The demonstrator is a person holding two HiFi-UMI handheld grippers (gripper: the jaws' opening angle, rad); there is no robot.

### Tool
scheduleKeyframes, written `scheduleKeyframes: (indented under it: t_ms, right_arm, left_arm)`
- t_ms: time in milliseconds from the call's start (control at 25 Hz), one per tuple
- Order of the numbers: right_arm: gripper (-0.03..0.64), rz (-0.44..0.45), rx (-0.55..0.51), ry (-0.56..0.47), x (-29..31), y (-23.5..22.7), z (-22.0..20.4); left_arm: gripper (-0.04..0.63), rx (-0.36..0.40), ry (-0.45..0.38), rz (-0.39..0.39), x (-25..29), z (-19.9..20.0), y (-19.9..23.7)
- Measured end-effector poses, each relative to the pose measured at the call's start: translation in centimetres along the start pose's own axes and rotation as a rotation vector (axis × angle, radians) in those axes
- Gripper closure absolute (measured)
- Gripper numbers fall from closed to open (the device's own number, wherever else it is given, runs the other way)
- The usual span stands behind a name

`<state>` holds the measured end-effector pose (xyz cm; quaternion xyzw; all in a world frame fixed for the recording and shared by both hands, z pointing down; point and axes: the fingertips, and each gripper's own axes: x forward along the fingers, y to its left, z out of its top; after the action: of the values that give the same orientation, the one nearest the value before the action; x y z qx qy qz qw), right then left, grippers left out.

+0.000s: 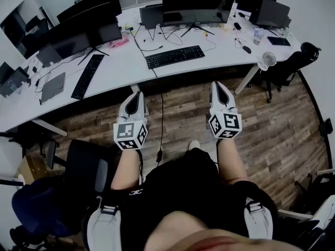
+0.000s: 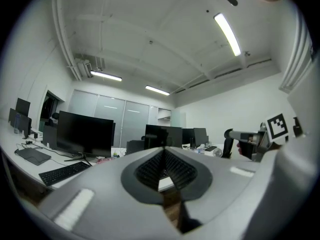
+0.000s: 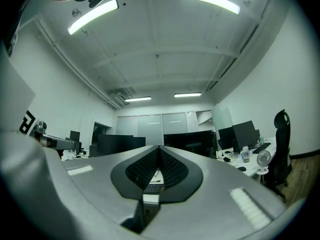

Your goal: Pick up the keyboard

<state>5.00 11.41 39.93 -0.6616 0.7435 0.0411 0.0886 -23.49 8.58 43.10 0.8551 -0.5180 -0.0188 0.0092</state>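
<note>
A black keyboard [image 1: 174, 56] lies on the long white desk [image 1: 125, 69] in front of the middle monitor, seen from the head view. A second black keyboard [image 1: 87, 76] lies at an angle further left; it also shows at the left of the left gripper view as a keyboard [image 2: 64, 173]. My left gripper [image 1: 137, 97] and right gripper [image 1: 218, 88] are held over the wooden floor, short of the desk's front edge, both shut with nothing between the jaws. Between the right jaws a bit of keyboard [image 3: 153, 188] shows far ahead.
Several dark monitors [image 1: 196, 4] stand along the desk with cables, a laptop [image 1: 53, 88], a mouse [image 1: 247, 49] and a small fan [image 1: 268, 59]. A black office chair [image 1: 86, 171] stands at my left, another chair [image 1: 293, 61] at the desk's right end.
</note>
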Motion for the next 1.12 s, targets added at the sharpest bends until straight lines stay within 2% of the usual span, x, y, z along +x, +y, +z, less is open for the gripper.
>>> scheduleKeyframes:
  t_ms: [160,280,640,760,880,1000,1120]
  right_arm:
    - [0.621,-0.022,0.016,0.005,2.9,-2.0,-1.5]
    - [0.620,-0.025,0.031,0.002,6.2,-3.5,-2.6]
    - [0.621,0.042,0.046,0.034,22.8,-10.1,-6.3]
    - [0.620,0.070,0.041,0.051,28.5,-12.7,-6.7]
    - [0.621,0.081,0.059,0.069,33.9,-15.6,-7.4]
    - [0.621,0.096,0.083,0.099,38.1,-17.3,-8.7]
    - [0.621,0.121,0.095,0.124,41.2,-17.0,-10.1]
  left_arm:
    - [0.541,-0.015,-0.002,-0.001,3.3,-0.7,0.9]
    - [0.541,0.006,0.010,0.015,6.4,-1.3,1.8]
    - [0.541,-0.015,0.044,0.105,21.4,-2.1,6.1]
    - [0.541,0.002,0.054,0.122,27.3,-1.0,6.8]
    - [0.541,-0.020,0.049,0.144,32.9,-0.3,7.7]
    - [0.541,-0.027,0.067,0.155,36.8,-0.8,8.1]
    - [0.541,-0.039,0.109,0.165,38.9,-2.3,9.3]
